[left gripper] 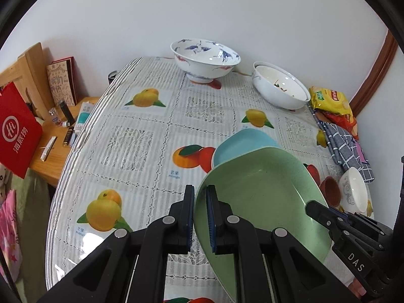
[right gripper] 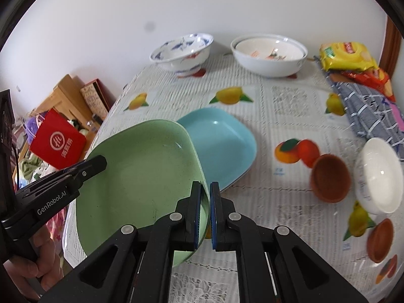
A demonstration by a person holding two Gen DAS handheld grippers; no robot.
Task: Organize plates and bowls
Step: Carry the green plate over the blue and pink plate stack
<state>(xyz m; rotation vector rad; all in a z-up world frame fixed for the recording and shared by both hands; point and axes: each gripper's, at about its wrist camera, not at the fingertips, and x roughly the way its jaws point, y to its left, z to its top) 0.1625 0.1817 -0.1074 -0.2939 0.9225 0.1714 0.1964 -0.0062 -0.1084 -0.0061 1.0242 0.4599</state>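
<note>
I hold the green plate (right gripper: 141, 176) by opposite rims: my left claw (left gripper: 200, 217) and right claw (right gripper: 205, 212) each clamp an edge. It hangs tilted over the blue plate (right gripper: 222, 141), apparently not touching. Next: lower it level and nest it there.

Black left gripper (left gripper: 200, 217) and right gripper (right gripper: 205, 214), blue pads, silver screws.

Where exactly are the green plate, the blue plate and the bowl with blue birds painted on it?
green plate (right gripper: 141, 174), right wrist view, on its flat inner floor.
blue plate (right gripper: 222, 139), right wrist view, on its inner floor.
bird bowl (left gripper: 202, 64), left wrist view, on its outer wall below the rim.
</note>
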